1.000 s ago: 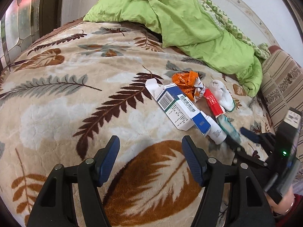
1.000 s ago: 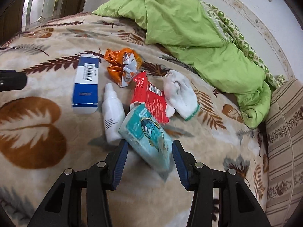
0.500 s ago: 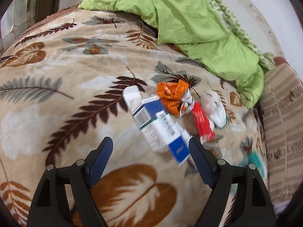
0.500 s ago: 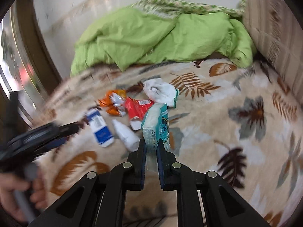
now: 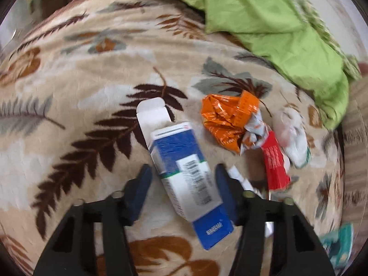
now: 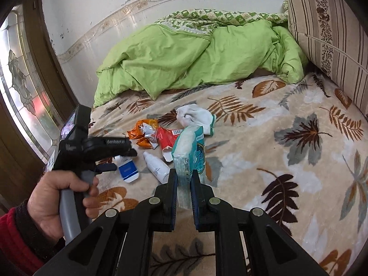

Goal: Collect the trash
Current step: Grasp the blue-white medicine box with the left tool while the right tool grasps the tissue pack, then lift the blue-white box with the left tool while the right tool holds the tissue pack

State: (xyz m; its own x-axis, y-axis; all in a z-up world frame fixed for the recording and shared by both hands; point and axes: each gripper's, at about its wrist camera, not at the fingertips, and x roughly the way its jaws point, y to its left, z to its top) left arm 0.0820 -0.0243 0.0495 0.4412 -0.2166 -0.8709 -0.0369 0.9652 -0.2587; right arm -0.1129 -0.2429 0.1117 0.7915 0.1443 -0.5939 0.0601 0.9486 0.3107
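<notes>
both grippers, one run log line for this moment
right gripper: shut on tissue pack | left gripper: closing around blue box | orange wrapper: on bed

We note a beige blanket point(image 6: 264, 138) with brown and grey leaves, a lime-green quilt point(image 6: 184, 57), a blue-and-white box point(image 5: 184, 172), an orange wrapper point(image 5: 225, 119), a red packet point(image 5: 274, 163) and a teal tissue pack point(image 6: 191, 151).

Left wrist view steeply down, close over the litter point(image 5: 230, 124); right wrist view shallower, the same litter farther off.
</notes>
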